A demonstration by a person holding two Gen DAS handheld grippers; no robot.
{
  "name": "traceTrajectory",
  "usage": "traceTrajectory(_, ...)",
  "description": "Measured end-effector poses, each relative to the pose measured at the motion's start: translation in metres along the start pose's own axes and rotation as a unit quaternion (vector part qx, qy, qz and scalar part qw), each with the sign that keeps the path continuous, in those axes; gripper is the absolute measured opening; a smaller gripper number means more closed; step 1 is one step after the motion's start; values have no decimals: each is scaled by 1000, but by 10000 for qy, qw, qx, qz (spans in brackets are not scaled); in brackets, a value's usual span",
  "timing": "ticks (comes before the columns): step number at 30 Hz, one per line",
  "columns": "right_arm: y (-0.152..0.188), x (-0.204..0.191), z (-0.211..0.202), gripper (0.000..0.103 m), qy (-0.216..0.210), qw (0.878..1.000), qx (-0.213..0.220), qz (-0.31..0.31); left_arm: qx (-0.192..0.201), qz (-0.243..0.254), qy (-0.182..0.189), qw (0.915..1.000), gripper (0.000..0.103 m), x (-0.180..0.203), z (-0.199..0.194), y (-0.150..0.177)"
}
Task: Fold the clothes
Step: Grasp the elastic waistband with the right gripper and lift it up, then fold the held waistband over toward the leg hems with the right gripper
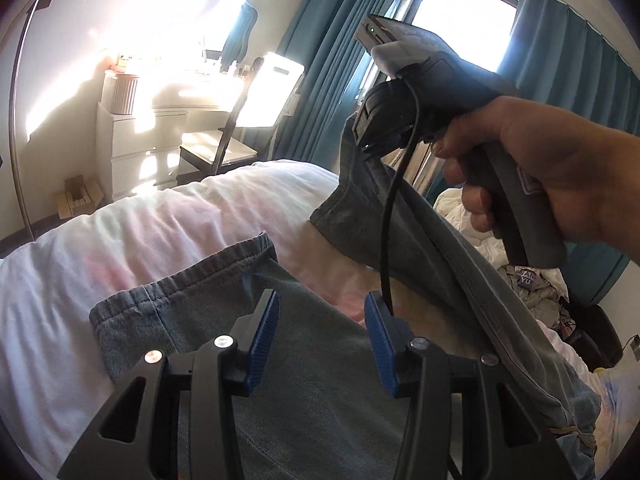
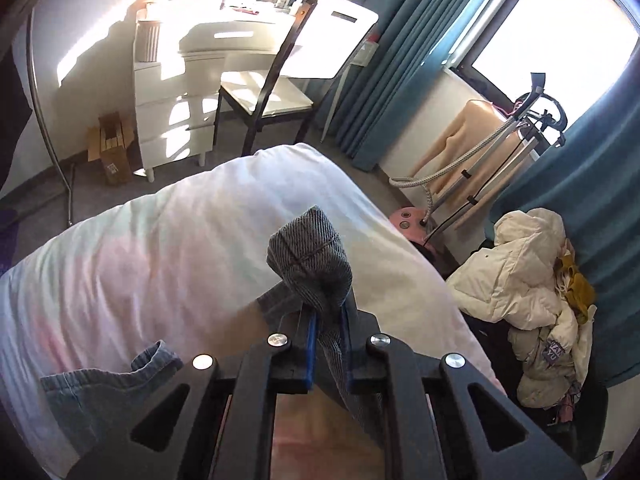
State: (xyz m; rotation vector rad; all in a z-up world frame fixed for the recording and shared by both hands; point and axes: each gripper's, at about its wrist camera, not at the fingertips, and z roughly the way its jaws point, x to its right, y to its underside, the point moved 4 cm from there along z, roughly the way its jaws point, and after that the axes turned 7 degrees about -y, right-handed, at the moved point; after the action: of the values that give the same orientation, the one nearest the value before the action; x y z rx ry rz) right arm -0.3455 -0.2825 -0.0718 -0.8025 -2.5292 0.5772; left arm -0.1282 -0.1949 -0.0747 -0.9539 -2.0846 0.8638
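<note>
Grey-blue jeans (image 1: 312, 380) lie on a bed with a white duvet (image 1: 120, 240). One leg lies flat under my left gripper (image 1: 322, 330), which is open and empty just above the cloth. My right gripper (image 2: 329, 330) is shut on the hem of the other leg (image 2: 310, 258) and holds it lifted above the bed. In the left wrist view the right gripper (image 1: 370, 140) hangs high with that leg (image 1: 420, 240) draped down from it.
A white dresser (image 2: 176, 92) and chair (image 2: 272, 92) stand beyond the bed's far end. Teal curtains (image 2: 404, 52) cover the window. A garment steamer (image 2: 480, 168) and a pile of clothes with a white jacket (image 2: 524, 276) sit right of the bed.
</note>
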Motion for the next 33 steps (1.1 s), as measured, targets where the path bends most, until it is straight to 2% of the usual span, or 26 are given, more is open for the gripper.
traceTrajectory(3, 21, -15, 11, 15, -530, 9985, -81, -115, -39, 0, 2, 10000, 45, 0, 3, 2)
traceTrajectory(5, 31, -23, 5, 25, -901, 9955, 20, -291, -54, 17, 16, 10000, 45, 1, 4, 3)
traceTrajectory(6, 35, -25, -2, 29, -983, 9943, 102, -402, -62, 38, 27, 10000, 45, 2, 4, 3)
traceTrajectory(8, 45, -25, -18, 49, -1070, 9925, 274, -522, -56, 114, 32, 9999, 45, 5, 3, 5)
traceTrajectory(11, 59, -10, -46, 55, -1124, 9912, 553, -421, -72, 209, 38, 9997, 45, 10, 1, 8)
traceTrajectory(14, 85, 26, -71, 59, -954, 9922, 797, -69, -119, 293, 39, 9995, 45, 15, 0, 11)
traceTrajectory(16, 112, 54, -78, 60, -762, 9937, 797, 216, -137, 329, 37, 9994, 45, 17, -1, 12)
traceTrajectory(20, 198, 106, -66, 60, -200, 9971, 170, 717, -170, 396, 33, 9991, 45, 21, -1, 15)
traceTrajectory(26, 336, 149, -47, 60, 178, 9904, -636, 1215, -288, 460, 15, 9985, 45, 28, 4, 23)
traceTrajectory(29, 375, 153, -26, 59, 353, 9871, -964, 1231, -323, 554, -25, 9979, 45, 32, 8, 26)
traceTrajectory(33, 395, 158, -3, 58, 798, 9837, -1104, 1173, -377, 690, -79, 9969, 45, 38, 12, 32)
